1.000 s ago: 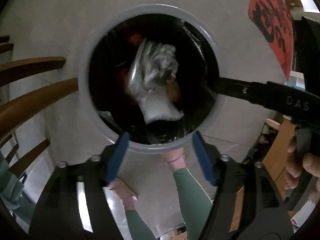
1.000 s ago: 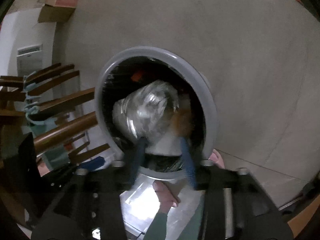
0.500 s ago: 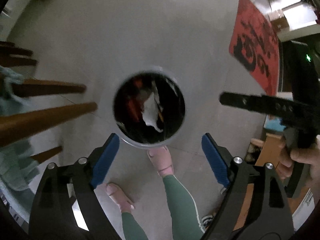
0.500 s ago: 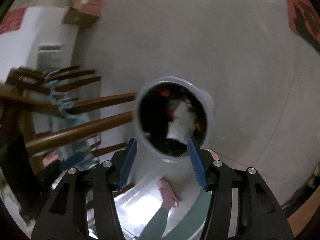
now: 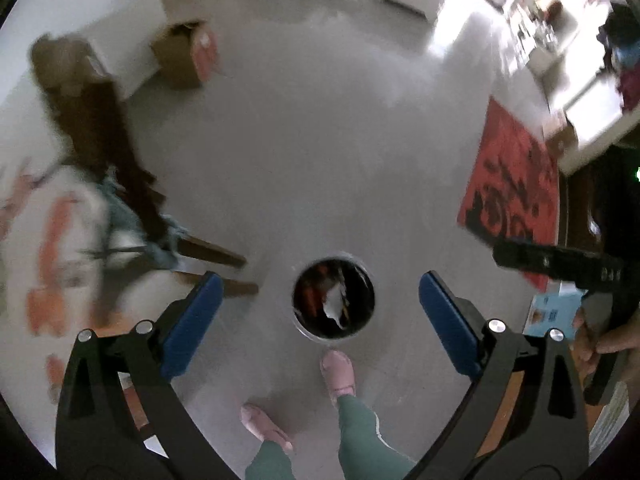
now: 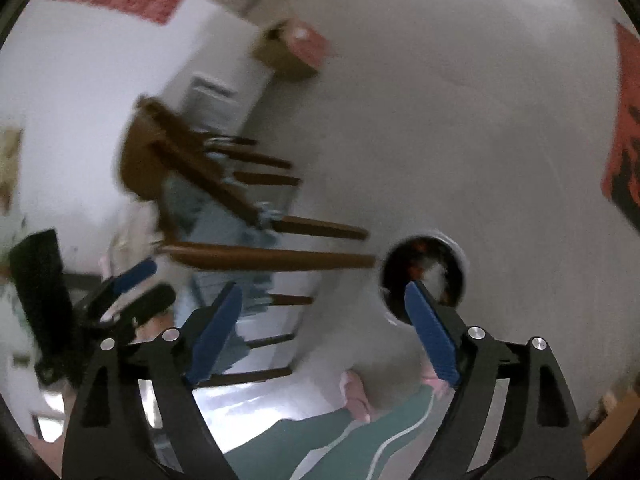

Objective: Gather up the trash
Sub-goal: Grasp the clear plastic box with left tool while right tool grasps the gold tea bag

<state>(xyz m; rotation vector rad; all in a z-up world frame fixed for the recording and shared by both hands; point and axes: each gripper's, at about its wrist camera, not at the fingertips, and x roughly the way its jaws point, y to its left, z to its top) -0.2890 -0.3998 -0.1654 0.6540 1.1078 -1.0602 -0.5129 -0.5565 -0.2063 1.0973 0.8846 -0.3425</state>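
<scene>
A round grey trash bin with a black liner stands on the floor far below both grippers. Inside it lie white crumpled trash and some red pieces. In the left wrist view my left gripper hangs high above the bin, its blue-padded jaws opening wide with nothing between them. The right gripper is just as high, its jaws opening and empty, and the bin shows behind its right fingertip. The right gripper's black body and the hand holding it sit at the right edge.
The person's pink slippers and green trouser legs stand just in front of the bin. A wooden chair draped with pale blue cloth is left of it. A red and black mat lies to the right, a cardboard box farther back.
Both grippers have risen far above the bin, which has shrunk in both views. Both pairs of jaws have spread wider. The trash stays in the bin.
</scene>
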